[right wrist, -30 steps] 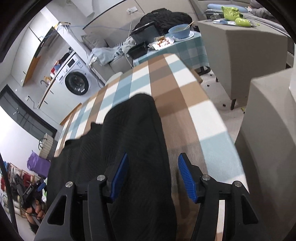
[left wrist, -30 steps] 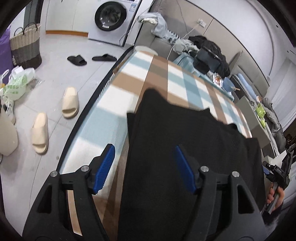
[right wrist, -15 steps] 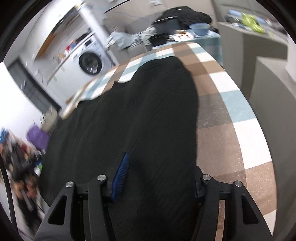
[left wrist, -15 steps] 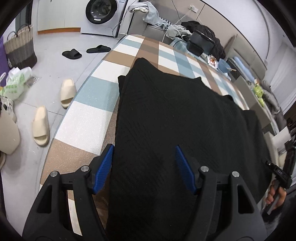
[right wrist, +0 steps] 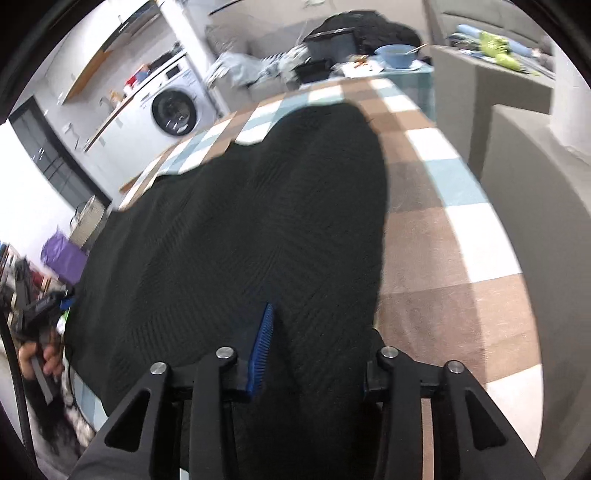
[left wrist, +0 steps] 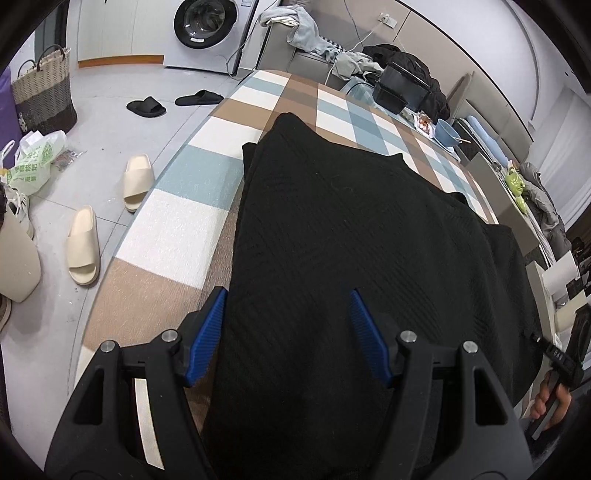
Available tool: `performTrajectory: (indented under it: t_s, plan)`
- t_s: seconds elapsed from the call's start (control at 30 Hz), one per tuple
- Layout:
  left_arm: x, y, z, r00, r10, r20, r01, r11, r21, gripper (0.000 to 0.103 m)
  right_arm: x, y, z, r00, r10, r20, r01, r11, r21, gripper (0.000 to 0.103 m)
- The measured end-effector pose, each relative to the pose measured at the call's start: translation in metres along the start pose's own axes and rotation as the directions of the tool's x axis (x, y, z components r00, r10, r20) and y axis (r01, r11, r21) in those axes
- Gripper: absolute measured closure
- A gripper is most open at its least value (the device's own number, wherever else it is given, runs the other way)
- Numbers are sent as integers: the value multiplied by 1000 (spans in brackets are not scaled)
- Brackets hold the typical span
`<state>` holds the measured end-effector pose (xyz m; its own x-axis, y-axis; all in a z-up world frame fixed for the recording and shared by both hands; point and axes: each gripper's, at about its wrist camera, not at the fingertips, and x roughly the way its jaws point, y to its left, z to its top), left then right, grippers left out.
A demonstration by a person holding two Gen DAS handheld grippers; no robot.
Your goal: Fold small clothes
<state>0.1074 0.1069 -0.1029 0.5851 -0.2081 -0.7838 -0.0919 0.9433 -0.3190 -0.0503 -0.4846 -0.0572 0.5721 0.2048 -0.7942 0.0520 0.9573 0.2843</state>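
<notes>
Change: both grippers pulled back along the table since a second ago; black garment now fills more of each view, right jaws narrower than before
Garment: black knit garment [left wrist: 332, 236] spread flat on checked tablecloth [left wrist: 177, 229], herringbone-like texture, one rounded end pointing toward far end of table
Garment in right view: black knit garment [right wrist: 258, 229] covers left and middle of the cloth; bare checked tablecloth [right wrist: 443, 251] to its right
Left gripper: left gripper [left wrist: 286, 332] over the garment's near left part, jaws spread apart, nothing pinched; left blue pad [left wrist: 207, 332] at the garment's left edge over brown cloth, right blue pad [left wrist: 367, 336] over black fabric
Right gripper: right gripper [right wrist: 317, 347] at the garment's near right edge, jaws closing with black fabric between them; left blue pad [right wrist: 262, 347] visible against fabric, right pad hidden under the fabric fold; firm pinch cannot be told
Hands: a hand [left wrist: 550, 402] on a gripper handle at lower right of left view; a hand [right wrist: 38, 360] on a handle at lower left of right view, blurred
Floor: beige slides [left wrist: 110, 218] and black slippers [left wrist: 173, 103] left of table
Background: washing machine [left wrist: 207, 29] beyond table, woven basket [left wrist: 44, 96] at far left, blue bowl [right wrist: 397, 55] past the far end
</notes>
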Motion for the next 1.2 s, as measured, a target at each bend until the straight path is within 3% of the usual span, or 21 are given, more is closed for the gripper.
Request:
performTrajectory:
  t_s: [0.03, 0.13, 0.23, 0.33, 0.47, 0.57, 0.7, 0.87, 1.07, 1.2]
  plan:
    - [-4, -1, -2, 1000, 0, 7, 0, 1000, 8, 38, -6, 0, 1, 999, -12, 30, 12, 1000, 3, 61]
    - [-15, 2, -10, 1000, -2, 25, 2, 1000, 2, 38, -26, 1, 5, 992, -5, 126, 3, 1000, 18, 32]
    - [-23, 5, -21, 1000, 0, 26, 1, 1000, -19, 38, -45, 8, 5, 977, 23, 214, -22, 1000, -4, 26]
    - [-36, -1, -37, 998, -32, 60, 31, 999, 24, 37, -51, 15, 5, 973, 70, 222, -64, 997, -34, 14]
    - [-53, -17, -59, 995, 3, 101, -15, 994, 111, 22, -44, 31, 5, 981, 89, 174, -76, 994, -83, 14]
    - [-62, -22, -75, 993, 26, 113, -41, 990, 132, 20, -36, 45, 3, 982, 99, 161, -82, 991, -107, 13]
    - [-74, -8, -93, 995, -7, 99, 4, 999, 36, 20, -28, 60, -5, 980, 138, 143, -121, 985, -123, 13]
    - [-94, 16, -118, 984, -127, 128, 141, 984, -110, 20, -20, 78, -15, 982, 155, 111, -134, 975, -176, 13]
    - [-100, 32, -139, 979, -184, 92, 201, 955, -219, 20, -13, 87, -19, 982, 164, 94, -143, 969, -203, 13]
    - [-98, 33, -146, 977, -181, 110, 202, 952, -230, 20, -7, 86, -18, 981, 172, 88, -152, 968, -198, 13]
